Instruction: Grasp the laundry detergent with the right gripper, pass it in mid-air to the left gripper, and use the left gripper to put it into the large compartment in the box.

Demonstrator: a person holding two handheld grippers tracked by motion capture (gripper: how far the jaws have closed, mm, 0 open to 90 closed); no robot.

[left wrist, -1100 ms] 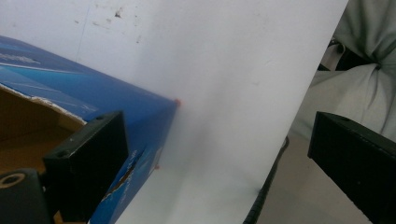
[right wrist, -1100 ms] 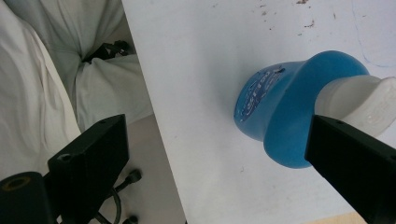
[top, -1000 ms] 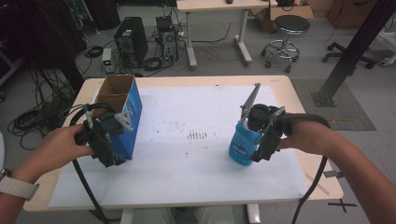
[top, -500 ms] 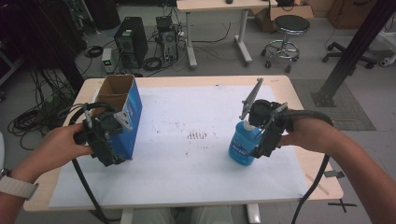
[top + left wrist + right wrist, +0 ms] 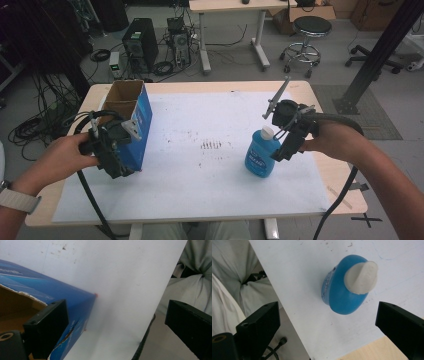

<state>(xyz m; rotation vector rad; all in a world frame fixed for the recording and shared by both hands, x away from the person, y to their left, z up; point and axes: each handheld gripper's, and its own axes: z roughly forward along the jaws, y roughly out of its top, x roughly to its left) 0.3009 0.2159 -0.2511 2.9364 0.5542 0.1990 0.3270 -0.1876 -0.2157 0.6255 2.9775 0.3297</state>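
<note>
A wooden table [image 5: 320, 90] carries a large white sheet [image 5: 210, 120] marked with dark specks near its middle. Beyond it, on a grey floor, stand a computer tower [image 5: 138, 44], a tangle of cables [image 5: 30, 125], a second desk [image 5: 225, 6], a black stool [image 5: 308, 27] and a dark slanting post [image 5: 375, 55].

On the sheet's left part stands an open blue cardboard box [image 5: 131, 117], upright, its brown inside showing. The left gripper [image 5: 116, 150] sits against the box's near side; in the left gripper view its jaws stand wide apart, one jaw at the box's torn rim [image 5: 32, 296], the other out past the sheet's edge over the person's light trousers [image 5: 195, 267].

On the right part stands a blue bottle [image 5: 261, 155] with a white cap [image 5: 361, 277], upright, well apart from the box. The right gripper [image 5: 290, 135] hovers just above it, jaws spread wide on either side of the bottle and touching nothing
</note>
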